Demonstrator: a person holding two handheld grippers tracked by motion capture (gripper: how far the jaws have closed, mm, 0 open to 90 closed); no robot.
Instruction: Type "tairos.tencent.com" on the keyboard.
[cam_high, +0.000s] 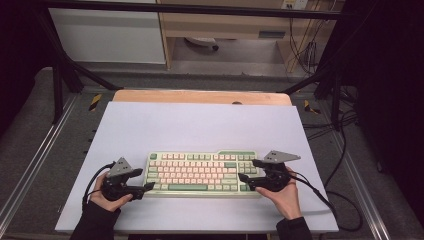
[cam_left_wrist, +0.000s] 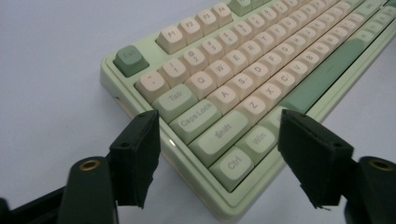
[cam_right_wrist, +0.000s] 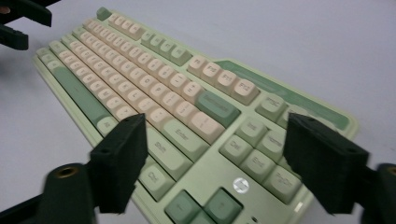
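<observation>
Green-and-cream keyboard (cam_high: 200, 173) flat on white table (cam_high: 200, 125), near front edge. Left hand-held gripper (cam_high: 145, 179) and right hand-held gripper (cam_high: 247, 170) at its ends, jaws apart, nothing clamped. Advice: back off level, avoid nudging case.

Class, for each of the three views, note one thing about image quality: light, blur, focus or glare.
High view: even light on the white mat, dark surroundings, keyboard small but sharp. Left gripper view: near keys legible, far keys soft, a glint on the keyboard's front edge. Right gripper view: slightly blurred overall, key legends hard to read.
</observation>
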